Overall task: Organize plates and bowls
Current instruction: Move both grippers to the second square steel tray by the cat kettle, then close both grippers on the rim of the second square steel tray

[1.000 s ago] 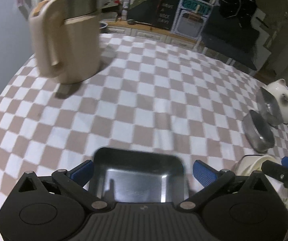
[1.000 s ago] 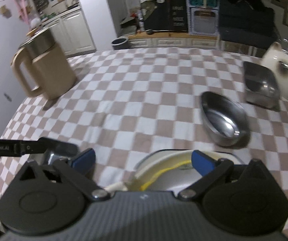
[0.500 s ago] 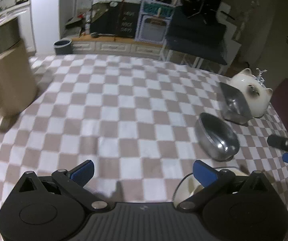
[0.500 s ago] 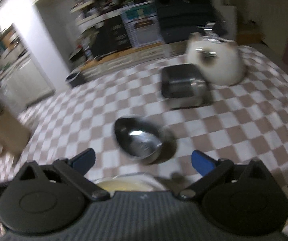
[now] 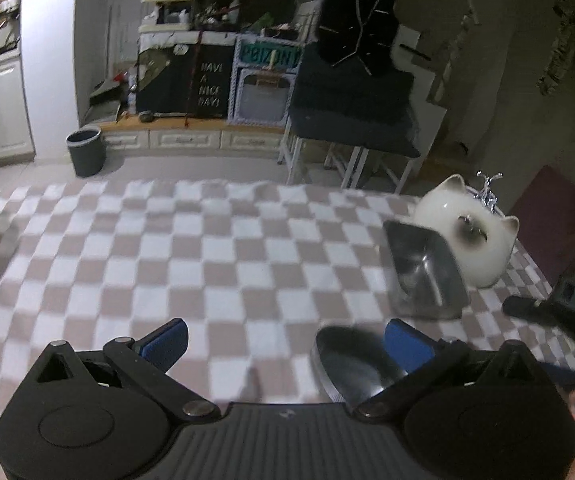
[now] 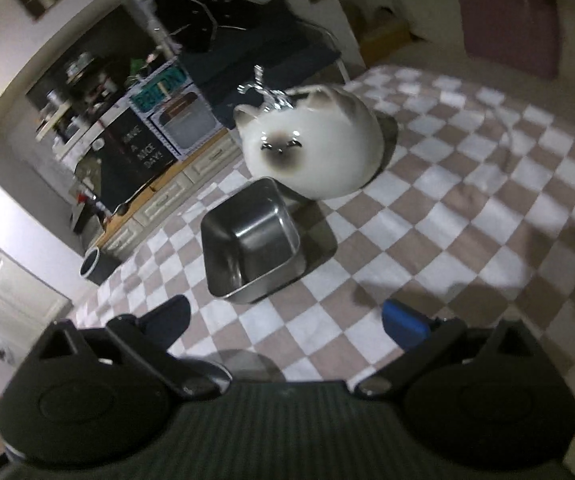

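While both claws hang spread wide with nothing between their blue pads, I judge I'm between pickups, lining up on the next dish. Nearest my left claw point(image 5: 285, 344), at about four o'clock, sits the round steel bowl point(image 5: 351, 364), partly behind the right-hand pad. From my right claw point(image 6: 287, 322), the square steel bowl point(image 6: 253, 240) stands at twelve o'clock, upright, mouth up, resting on the desk point(image 6: 467, 216). Next I'd want to bring the right claw down over one wall of that square bowl, one pad inside and one outside, then close; its thin, slick rim may slip, I reckon. Just beyond it, at one o'clock, a white cat-shaped ceramic jar point(image 6: 313, 148) sits very near, so the approach wants care. The desk wears a brown-and-white checked cloth. Farther off lie a dim kitchen, white cabinets, a grey waste bin point(image 5: 86, 152) and a black sign.
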